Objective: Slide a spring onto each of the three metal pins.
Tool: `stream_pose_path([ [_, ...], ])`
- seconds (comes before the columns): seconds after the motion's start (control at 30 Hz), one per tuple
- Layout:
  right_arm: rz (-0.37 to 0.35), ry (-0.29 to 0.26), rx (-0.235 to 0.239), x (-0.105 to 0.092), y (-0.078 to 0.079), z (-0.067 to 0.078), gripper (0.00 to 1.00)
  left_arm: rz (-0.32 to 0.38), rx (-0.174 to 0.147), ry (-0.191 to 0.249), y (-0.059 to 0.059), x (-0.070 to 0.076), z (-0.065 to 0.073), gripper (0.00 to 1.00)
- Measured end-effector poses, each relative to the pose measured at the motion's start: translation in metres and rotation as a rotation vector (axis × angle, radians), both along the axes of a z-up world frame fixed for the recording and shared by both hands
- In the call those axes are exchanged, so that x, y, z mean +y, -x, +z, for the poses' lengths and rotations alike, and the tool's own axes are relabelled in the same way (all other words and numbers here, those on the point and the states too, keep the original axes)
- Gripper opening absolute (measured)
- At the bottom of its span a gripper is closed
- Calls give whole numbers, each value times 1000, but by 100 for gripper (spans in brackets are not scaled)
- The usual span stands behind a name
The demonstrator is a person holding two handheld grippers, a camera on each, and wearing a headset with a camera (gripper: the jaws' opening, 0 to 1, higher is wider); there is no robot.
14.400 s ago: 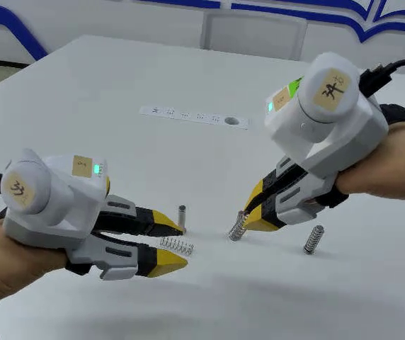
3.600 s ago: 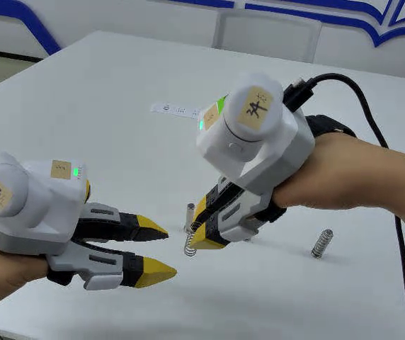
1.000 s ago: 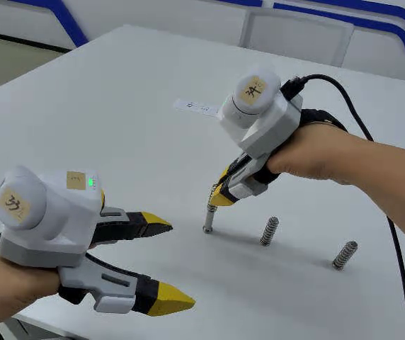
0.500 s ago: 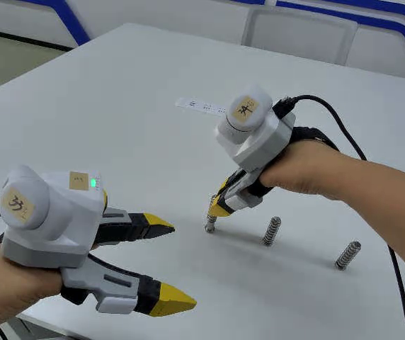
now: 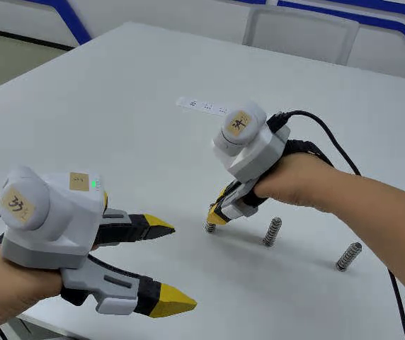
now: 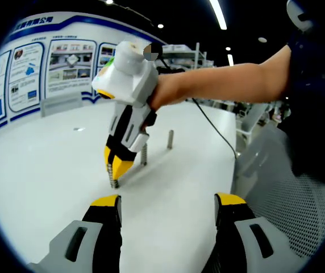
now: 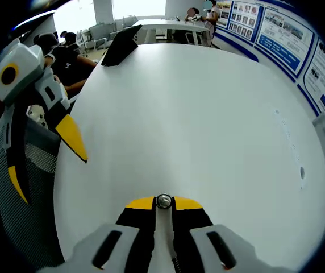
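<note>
A pale bench (image 5: 117,106) seen from above. The right tongs (image 5: 215,217) point steeply down, yellow tips pressed together around a spring (image 5: 209,227) seated over an upright pin (image 7: 163,201), apparently to push it down the shaft. Just to the right a second spring (image 5: 272,231) stands upright, seemingly on its own pin, and a third spring (image 5: 348,256) stands farther right. The left tongs (image 5: 181,267) hover near the front edge, spread and empty, clear of the work.
</note>
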State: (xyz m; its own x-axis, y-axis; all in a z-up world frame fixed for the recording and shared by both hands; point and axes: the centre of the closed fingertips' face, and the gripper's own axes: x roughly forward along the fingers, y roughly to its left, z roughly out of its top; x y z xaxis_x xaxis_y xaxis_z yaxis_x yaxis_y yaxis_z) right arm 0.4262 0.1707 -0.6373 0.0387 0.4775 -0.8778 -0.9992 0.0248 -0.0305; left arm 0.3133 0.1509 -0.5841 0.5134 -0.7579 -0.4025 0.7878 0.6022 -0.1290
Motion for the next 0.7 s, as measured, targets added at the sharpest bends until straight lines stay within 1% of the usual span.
stream_pose_path([
  [0.07,-9,-10,4,2,-2,0,12,1,1,1,0,0,0,67],
  [0.3,-13,-9,6,2,-4,-1,13,2,2,2,0,-1,1,67],
  [0.43,-14,-12,5,3,-3,-2,18,3,3,3,0,-1,1,67],
  [0.7,-25,-14,4,-4,-3,-1,21,2,3,3,0,-1,1,67],
])
